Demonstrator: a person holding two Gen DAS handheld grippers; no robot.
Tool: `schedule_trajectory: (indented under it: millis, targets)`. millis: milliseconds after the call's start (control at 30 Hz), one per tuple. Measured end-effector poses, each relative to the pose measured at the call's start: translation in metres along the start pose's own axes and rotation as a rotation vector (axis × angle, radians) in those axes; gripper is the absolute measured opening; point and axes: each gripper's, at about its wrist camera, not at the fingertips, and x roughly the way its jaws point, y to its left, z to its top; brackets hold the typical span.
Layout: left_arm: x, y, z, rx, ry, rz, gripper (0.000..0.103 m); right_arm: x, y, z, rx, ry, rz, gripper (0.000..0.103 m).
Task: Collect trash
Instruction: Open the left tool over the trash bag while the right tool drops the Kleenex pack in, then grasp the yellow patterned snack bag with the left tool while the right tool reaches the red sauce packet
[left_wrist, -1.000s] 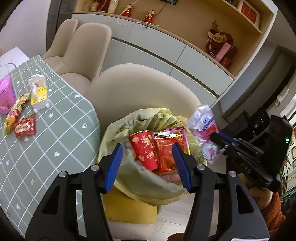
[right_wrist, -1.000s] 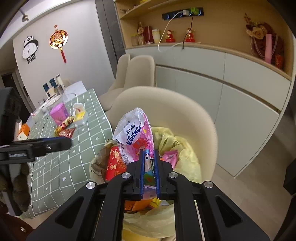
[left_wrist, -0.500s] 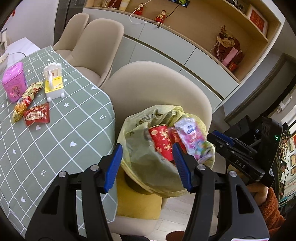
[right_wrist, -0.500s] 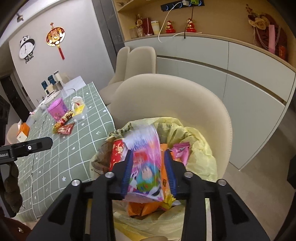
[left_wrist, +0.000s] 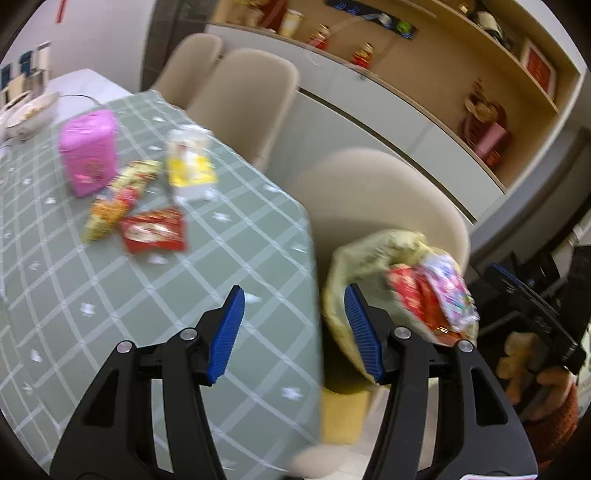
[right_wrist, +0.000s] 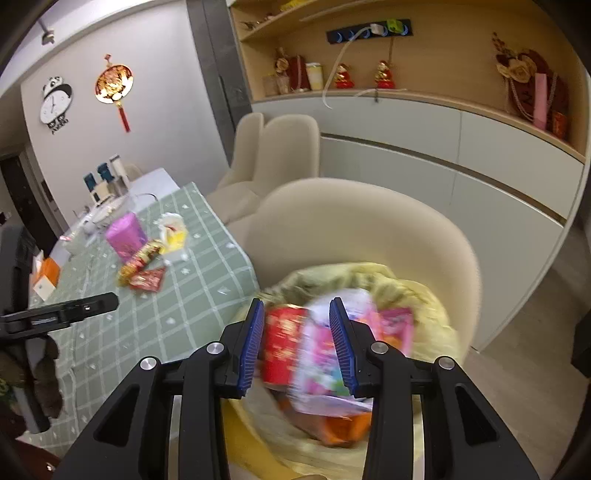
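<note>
Green checked tablecloth (left_wrist: 155, 295) carries 2 wrappers (left_wrist: 153, 230); both tools (left_wrist: 293, 328) (right_wrist: 297, 341) spread, empty, near trash bag (right_wrist: 424, 295).

Table (left_wrist: 229, 266) under green checked cloth, ahead-left of the left tool's fingers. On it, well ahead: pink tin (left_wrist: 88, 151), yellow-and-white box (left_wrist: 190, 166) just right of it, gold snack wrapper (left_wrist: 118, 199) between and nearer, red wrapper (left_wrist: 153, 230) touching the gold one (edges blurred). Far end: white bowl (left_wrist: 31, 112). Orange-and-white box (right_wrist: 44, 278) far left of the right tool.
</note>
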Motion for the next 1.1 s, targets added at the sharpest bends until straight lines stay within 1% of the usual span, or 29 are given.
schedule_trajectory:
  millis: [67,167,267,300,367,433,500,600,700,767,833,867,900,933,1000,1100]
  targets:
    - [-0.003,0.026,0.003,-0.019,-0.018,0.028,0.054,0.005,0.016,0.002,-0.006,-0.008,0.016,0.035]
    - [-0.004,0.063,0.010,-0.030,-0.038,0.082,0.054,0.018,0.040,0.003,-0.018,0.004,0.040,0.036]
    - [0.000,0.097,0.021,-0.014,-0.038,0.131,0.054,0.030,0.063,0.003,-0.036,0.011,0.057,0.050]
    - [0.003,0.108,0.026,-0.010,-0.037,0.145,0.054,0.034,0.070,0.003,-0.040,0.011,0.061,0.050]
    - [0.009,0.127,0.036,-0.021,-0.035,0.156,0.054,0.043,0.086,0.003,-0.050,0.018,0.074,0.050]
    - [0.017,0.141,0.047,-0.040,-0.030,0.154,0.054,0.056,0.105,0.002,-0.071,0.058,0.076,0.051]
    - [0.030,0.156,0.057,-0.044,-0.023,0.155,0.054,0.064,0.118,0.002,-0.092,0.072,0.070,0.051]
    - [0.056,0.164,0.070,-0.019,0.002,0.176,0.054,0.080,0.139,-0.001,-0.117,0.103,0.075,0.051]
    - [0.076,0.165,0.076,-0.002,0.041,0.166,0.054,0.089,0.151,-0.005,-0.140,0.128,0.064,0.051]
    - [0.088,0.165,0.078,0.019,0.070,0.196,0.053,0.096,0.154,-0.007,-0.151,0.152,0.061,0.051]
    - [0.092,0.170,0.077,0.007,0.087,0.206,0.040,0.104,0.156,-0.011,-0.161,0.179,0.052,0.051]
    - [0.090,0.172,0.076,-0.002,0.088,0.201,0.038,0.108,0.157,-0.013,-0.166,0.193,0.042,0.051]
    - [0.086,0.174,0.074,-0.016,0.088,0.198,0.033,0.111,0.158,-0.013,-0.168,0.198,0.041,0.051]
    - [0.081,0.176,0.073,-0.028,0.090,0.194,0.031,0.116,0.160,-0.014,-0.170,0.206,0.047,0.051]
    - [0.066,0.180,0.067,-0.053,0.087,0.180,0.029,0.125,0.164,-0.013,-0.173,0.211,0.065,0.051]
    - [0.037,0.184,0.054,-0.098,0.079,0.182,0.029,0.142,0.176,-0.008,-0.191,0.218,0.100,0.051]
